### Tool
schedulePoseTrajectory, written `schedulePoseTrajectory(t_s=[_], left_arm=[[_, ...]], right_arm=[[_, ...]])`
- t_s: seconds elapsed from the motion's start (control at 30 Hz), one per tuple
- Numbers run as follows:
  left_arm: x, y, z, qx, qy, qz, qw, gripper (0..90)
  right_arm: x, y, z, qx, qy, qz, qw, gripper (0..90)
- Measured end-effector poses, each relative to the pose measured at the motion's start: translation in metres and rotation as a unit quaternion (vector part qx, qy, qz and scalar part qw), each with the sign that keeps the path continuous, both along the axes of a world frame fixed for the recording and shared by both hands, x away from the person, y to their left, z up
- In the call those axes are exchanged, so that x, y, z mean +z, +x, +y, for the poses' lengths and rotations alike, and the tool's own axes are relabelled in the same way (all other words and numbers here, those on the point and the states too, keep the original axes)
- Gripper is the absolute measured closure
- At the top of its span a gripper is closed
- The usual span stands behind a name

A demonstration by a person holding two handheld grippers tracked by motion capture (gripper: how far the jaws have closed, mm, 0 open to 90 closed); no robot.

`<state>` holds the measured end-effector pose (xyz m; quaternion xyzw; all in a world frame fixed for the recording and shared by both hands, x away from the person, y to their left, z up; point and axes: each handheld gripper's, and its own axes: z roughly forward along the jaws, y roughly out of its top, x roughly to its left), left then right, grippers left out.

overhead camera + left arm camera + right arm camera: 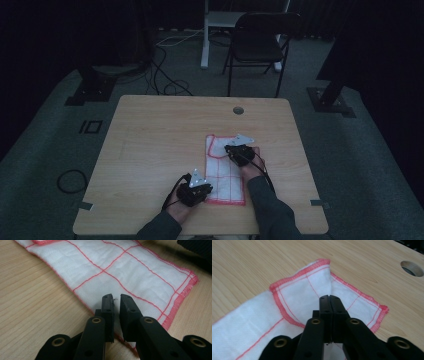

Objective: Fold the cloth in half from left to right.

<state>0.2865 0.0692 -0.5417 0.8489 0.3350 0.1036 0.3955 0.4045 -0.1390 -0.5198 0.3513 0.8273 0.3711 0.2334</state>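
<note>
A white cloth [225, 172] with red grid lines and a red hem lies on the wooden table [160, 135], right of its middle. My left gripper [208, 190] sits at the cloth's near left corner. In the left gripper view its jaws [117, 298] stand almost together over the cloth [125, 267] hem, with a narrow slit between them and cloth in it. My right gripper [230, 148] is at the cloth's far end. In the right gripper view its jaws [329, 298] are pressed together on a raised pucker of the cloth [299, 292].
A round cable hole [238, 110] [412, 268] is in the table beyond the cloth. A dark folding chair [260, 42] stands behind the table, with cables [165, 75] on the floor. A sleeve [197, 247] shows past the cloth.
</note>
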Motion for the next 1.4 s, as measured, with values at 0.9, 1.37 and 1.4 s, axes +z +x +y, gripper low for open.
schedulePoseTrajectory(t_s=[0.9, 1.37, 1.4], left_arm=[[0.000, 0.000, 0.000, 0.003, -0.003, 0.001, 1.0000, 82.4], [0.000, -0.001, 0.000, 0.003, -0.002, 0.002, 1.0000, 82.4], [0.000, -0.001, 0.000, 0.003, -0.002, 0.002, 1.0000, 82.4]], right_arm=[[-0.004, 0.002, -0.002, 0.000, -0.032, 0.000, 0.9995, 88.3], [0.001, 0.022, -0.035, -0.062, 0.008, 0.014, 0.9979, 77.8], [0.001, 0.022, -0.036, -0.070, 0.009, 0.015, 0.9974, 77.0]])
